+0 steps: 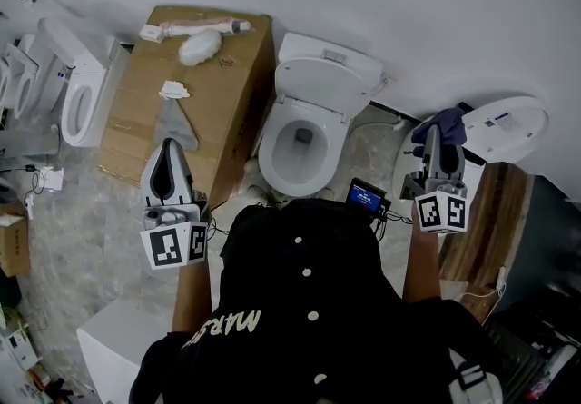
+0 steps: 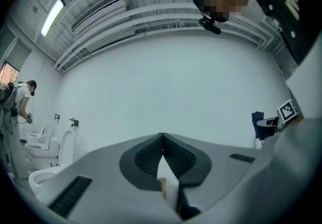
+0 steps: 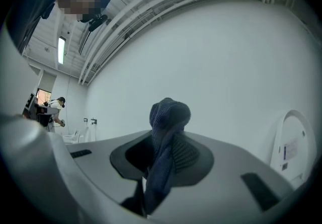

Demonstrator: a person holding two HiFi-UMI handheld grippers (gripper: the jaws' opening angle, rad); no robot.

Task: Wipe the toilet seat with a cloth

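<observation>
While the person stands over the toilet (image 1: 304, 134), a cardboard box (image 1: 136, 112) fills the floor to its left, and the left gripper (image 1: 168, 146) shows over the box's near edge. That gripper is well apart from the toilet seat (image 1: 270, 155), with only a narrow strip of floor between box and toilet. Its jaws are together, the ribbed pads (image 2: 146, 155) meeting at the tips with nothing between them. Past them there is only bare white wall.

At the centre, the seat rings the open bowl and the lid (image 1: 325, 84) is raised against the tank. The front rim lies close before the person's chest. A small device with a blue screen (image 1: 366, 196) shows just right of the bowl's front.

Further right, the dark blue cloth (image 1: 442, 125) is bunched at the tip of the right gripper (image 1: 434, 141). It is off to the right of the toilet and apart from the seat, with open floor between them. The right gripper's jaws are clamped on the cloth: the fabric runs down between the pads and bulges out above the tips. Beyond it a loose white toilet lid (image 1: 508, 125) stands upright near the wall. A wooden panel (image 1: 486, 211) rises just beside the gripper, closing in that side.
</observation>
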